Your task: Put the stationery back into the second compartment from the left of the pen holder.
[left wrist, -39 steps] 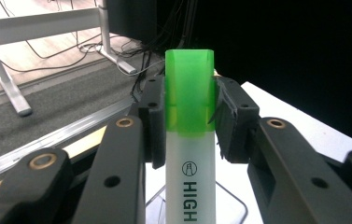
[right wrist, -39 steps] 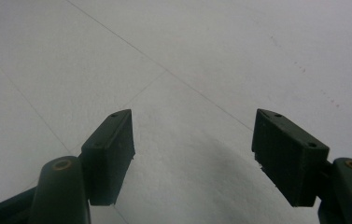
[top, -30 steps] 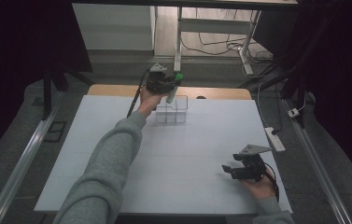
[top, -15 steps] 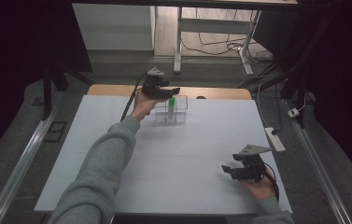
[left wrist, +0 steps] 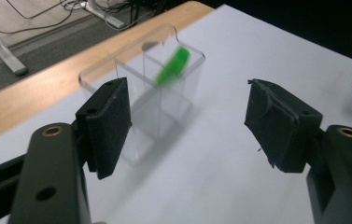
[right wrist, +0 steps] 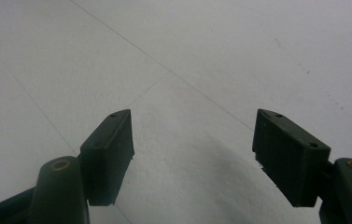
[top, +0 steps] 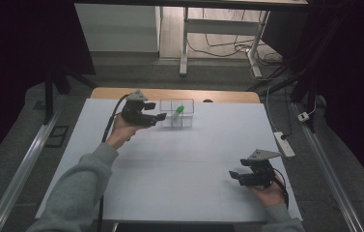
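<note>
My left tongs (top: pixel 161 116) hang just beside the clear box (top: pixel 176 114) near the far edge of the surface (top: pixel 170 159), on its left side in the high view, their tips close to its wall but apart from it. The jaws have just been opening and now stand spread wide with nothing between them; in the left gripper view the bare white top shows in the gap between the two black pads (left wrist: pixel 110 123).

The clear box (left wrist: pixel 145 100) is a small see-through holder split by thin walls into compartments, standing upright on the white top close to the strip of wood (top: pixel 179 94) along the far edge. A green-capped tube (top: pixel 178 111) leans tilted inside it, its green end up near the rim. In the left gripper view that green-capped tube (left wrist: pixel 173 65) is blurred, lying slanted in the farther compartment, beyond my left pad; I cannot tell whether its lower end touches the floor of the box.

My right tongs (top: pixel 236 175) sit well apart from all this, low over the near right part of the surface, pointing left across it. Their jaws are spread too, and the right gripper view shows plain white surface (right wrist: pixel 187 70) between them, nothing held.
</note>
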Tool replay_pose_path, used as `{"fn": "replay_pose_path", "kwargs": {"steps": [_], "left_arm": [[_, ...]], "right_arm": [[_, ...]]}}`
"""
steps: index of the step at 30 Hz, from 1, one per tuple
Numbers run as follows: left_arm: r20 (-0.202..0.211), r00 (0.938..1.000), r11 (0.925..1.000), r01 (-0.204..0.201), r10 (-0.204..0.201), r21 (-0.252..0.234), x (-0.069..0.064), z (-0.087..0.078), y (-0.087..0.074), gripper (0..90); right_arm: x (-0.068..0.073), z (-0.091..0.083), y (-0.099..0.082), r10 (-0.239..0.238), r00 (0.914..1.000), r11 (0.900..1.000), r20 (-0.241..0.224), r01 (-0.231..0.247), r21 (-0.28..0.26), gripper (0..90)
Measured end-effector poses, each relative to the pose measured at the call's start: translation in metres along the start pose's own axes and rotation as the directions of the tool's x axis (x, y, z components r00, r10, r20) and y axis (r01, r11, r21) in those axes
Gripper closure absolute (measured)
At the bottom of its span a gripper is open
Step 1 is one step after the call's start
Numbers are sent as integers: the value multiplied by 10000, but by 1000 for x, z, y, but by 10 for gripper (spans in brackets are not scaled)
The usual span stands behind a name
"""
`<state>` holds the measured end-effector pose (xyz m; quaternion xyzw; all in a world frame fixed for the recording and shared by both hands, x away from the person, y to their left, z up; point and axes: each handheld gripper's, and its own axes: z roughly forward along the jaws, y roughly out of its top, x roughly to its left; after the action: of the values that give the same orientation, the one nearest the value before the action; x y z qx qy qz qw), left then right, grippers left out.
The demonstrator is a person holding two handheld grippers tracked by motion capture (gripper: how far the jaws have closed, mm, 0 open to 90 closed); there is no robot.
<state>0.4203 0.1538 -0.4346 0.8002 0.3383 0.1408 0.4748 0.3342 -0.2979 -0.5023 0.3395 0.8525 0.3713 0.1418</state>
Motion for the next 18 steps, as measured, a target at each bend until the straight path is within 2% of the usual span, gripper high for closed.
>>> {"fn": "replay_pose_path", "kwargs": {"steps": [2,6,10,13,18], "left_arm": [[-34,10000,10000,-5,5,59,-6,-13,-15,313],[1,9997,9996,246,-246,152,-14,-36,-47,317],[-246,9991,9990,339,-332,296,-22,-56,-74,316],[-436,9985,9980,353,-331,520,-27,-66,-91,312],[-404,9974,9958,615,-589,671,-31,-74,-111,309]], "right_arm": [[-1,-1,0,17,10000,10000,-20,-17,-56,283],[-2,-3,1,60,10000,9999,-32,-61,-152,278],[-3,-4,2,46,10000,9998,-21,-46,-182,275],[-3,-6,4,19,10000,9997,6,-18,-239,275],[-4,-8,6,28,10000,9992,-33,-30,-400,275]]}}
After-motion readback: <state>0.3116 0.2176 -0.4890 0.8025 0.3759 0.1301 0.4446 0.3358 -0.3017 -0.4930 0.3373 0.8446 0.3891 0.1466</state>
